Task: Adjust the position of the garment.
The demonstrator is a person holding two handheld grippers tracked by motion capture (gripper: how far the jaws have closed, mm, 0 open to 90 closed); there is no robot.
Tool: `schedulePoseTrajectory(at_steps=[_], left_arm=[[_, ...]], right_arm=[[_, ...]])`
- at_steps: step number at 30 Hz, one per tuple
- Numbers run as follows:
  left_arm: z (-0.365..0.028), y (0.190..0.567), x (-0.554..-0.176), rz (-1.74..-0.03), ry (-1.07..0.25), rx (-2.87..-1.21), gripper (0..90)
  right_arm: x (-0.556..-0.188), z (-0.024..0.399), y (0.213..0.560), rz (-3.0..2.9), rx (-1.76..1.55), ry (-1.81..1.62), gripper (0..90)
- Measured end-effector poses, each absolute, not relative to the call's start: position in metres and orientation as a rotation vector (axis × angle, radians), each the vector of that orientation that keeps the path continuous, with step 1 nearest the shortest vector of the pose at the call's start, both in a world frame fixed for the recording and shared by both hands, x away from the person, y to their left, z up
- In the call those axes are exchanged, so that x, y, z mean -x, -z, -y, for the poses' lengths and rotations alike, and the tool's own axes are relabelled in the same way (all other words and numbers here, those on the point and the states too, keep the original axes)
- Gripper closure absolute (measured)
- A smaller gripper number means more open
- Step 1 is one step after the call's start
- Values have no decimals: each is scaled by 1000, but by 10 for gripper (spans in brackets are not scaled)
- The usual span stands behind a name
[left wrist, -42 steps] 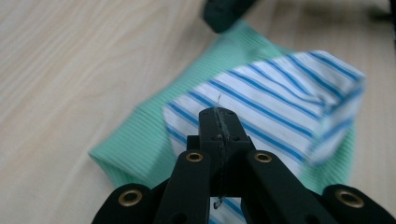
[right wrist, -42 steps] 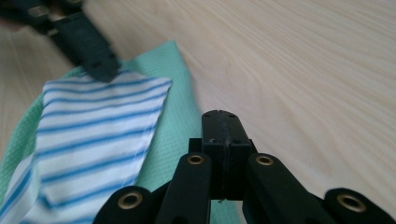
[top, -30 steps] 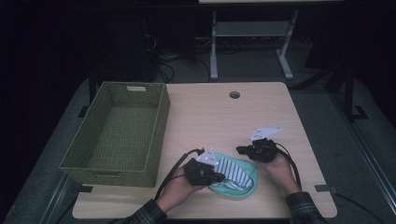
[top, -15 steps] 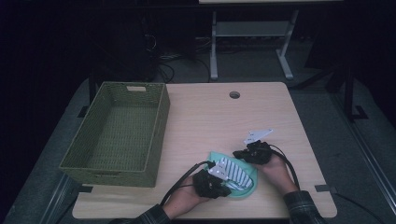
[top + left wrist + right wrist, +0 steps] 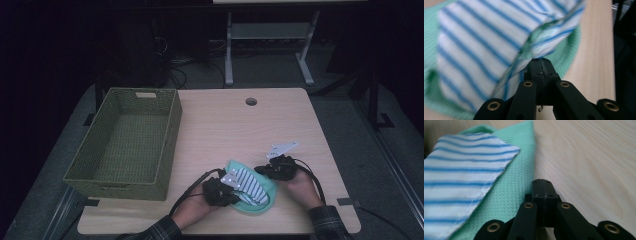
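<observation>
A white cloth with blue stripes [image 5: 247, 185] lies on a mint-green waffle cloth [image 5: 260, 202] near the table's front edge. My left gripper [image 5: 231, 184] is shut, and a fold of the striped cloth [image 5: 499, 50] is pinched at its tip [image 5: 540, 61], lifted off the green cloth [image 5: 569, 50]. My right gripper [image 5: 263, 172] sits at the green cloth's right side. In the right gripper view it [image 5: 541, 182] is shut, low over the table, right at the edge of the green cloth [image 5: 516, 170], with the striped cloth [image 5: 461, 170] lying flat to the left.
A woven olive basket [image 5: 172, 130] stands open at the table's left. The wooden table [image 5: 240, 130] has a cable hole [image 5: 251, 101] at the back. Dark floor, cables and a metal stand [image 5: 265, 45] lie beyond.
Both grippers have drifted slightly toward the front edge. The left gripper has shifted right, against the striped cloth.
</observation>
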State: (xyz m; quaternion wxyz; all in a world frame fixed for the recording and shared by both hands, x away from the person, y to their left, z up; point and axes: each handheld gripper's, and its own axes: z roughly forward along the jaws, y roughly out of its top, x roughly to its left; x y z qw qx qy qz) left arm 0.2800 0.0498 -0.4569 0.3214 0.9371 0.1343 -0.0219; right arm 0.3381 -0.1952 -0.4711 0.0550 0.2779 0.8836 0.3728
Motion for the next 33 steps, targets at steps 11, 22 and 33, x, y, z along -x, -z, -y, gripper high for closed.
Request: schedulePoseTrajectory(at_steps=[11, 22, 33], left_arm=[[-61, 455, -298, -419, -21, -2471, 896], [-68, 454, -321, -471, -101, -2481, 896], [-77, 444, -319, -460, -93, -2465, 802]], right_arm=[[-319, 202, 467, -2691, -853, -1122, 899], [-300, 204, 467, -2713, -823, -1159, 899], [-286, 223, 462, -2587, -900, -1204, 693]])
